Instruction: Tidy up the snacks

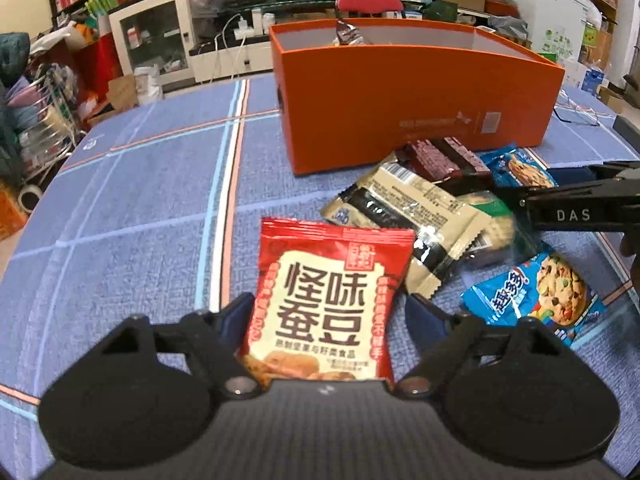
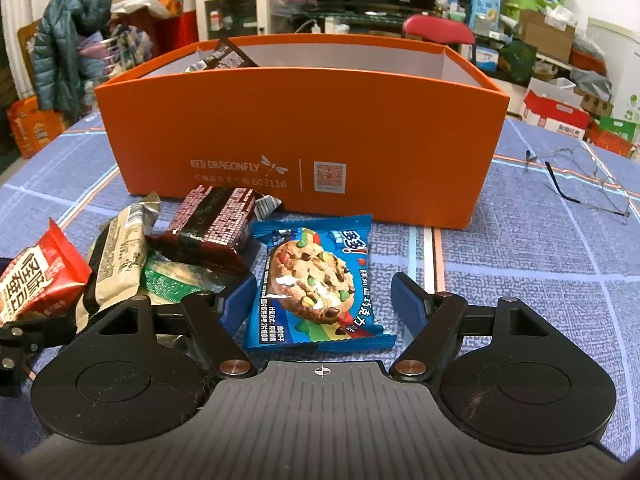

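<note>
A red bean-snack packet [image 1: 328,304] lies on the blue tablecloth between the open fingers of my left gripper [image 1: 332,308]; it also shows in the right wrist view [image 2: 36,280]. A blue cookie packet [image 2: 316,280] lies between the open fingers of my right gripper [image 2: 324,292]. Another blue cookie packet [image 1: 536,300] lies right of the red one. A beige bar wrapper [image 1: 404,216] and a dark brown chocolate packet [image 2: 212,228] lie piled in front of the orange box [image 2: 304,136]. A brown packet [image 2: 224,58] stands inside the box at its left end.
A pair of glasses [image 2: 580,180] lies on the tablecloth right of the box. A green-edged packet [image 2: 176,284] sits under the pile. The right gripper's black body [image 1: 580,208] reaches in from the right in the left wrist view. Cluttered shelves and a red chair stand behind the table.
</note>
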Motion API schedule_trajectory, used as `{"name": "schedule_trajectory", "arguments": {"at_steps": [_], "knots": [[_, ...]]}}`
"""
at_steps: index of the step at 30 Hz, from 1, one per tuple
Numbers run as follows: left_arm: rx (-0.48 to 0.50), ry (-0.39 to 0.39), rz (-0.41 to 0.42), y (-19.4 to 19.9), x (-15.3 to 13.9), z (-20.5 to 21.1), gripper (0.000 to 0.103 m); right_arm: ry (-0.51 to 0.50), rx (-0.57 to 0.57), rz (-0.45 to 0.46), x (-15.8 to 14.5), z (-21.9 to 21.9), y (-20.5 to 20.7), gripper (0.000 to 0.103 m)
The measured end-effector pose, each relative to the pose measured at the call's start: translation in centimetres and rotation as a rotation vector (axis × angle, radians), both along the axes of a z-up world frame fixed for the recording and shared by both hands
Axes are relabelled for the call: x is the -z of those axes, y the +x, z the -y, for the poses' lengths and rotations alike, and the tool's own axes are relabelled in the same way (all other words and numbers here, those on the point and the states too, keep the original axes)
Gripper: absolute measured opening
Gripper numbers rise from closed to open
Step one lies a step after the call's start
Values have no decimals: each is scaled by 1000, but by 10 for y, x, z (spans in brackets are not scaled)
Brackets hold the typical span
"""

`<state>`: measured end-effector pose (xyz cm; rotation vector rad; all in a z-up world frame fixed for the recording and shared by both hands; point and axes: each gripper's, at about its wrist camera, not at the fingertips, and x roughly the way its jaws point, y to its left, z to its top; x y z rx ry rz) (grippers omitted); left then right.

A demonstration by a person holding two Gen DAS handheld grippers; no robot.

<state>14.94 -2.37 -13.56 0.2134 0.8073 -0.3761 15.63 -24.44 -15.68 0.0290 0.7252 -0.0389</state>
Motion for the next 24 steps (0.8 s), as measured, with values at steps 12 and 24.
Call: {"name": "schedule_trajectory", "arguments": {"at_steps": [12, 24], "knots": [[-9, -36, -10, -5, -5, -6, 59, 10, -5, -12, -7, -2, -3, 36], [-57, -15, -5, -1, -7, -9, 58, -2, -2, -19, -6, 6, -6, 36]]}}
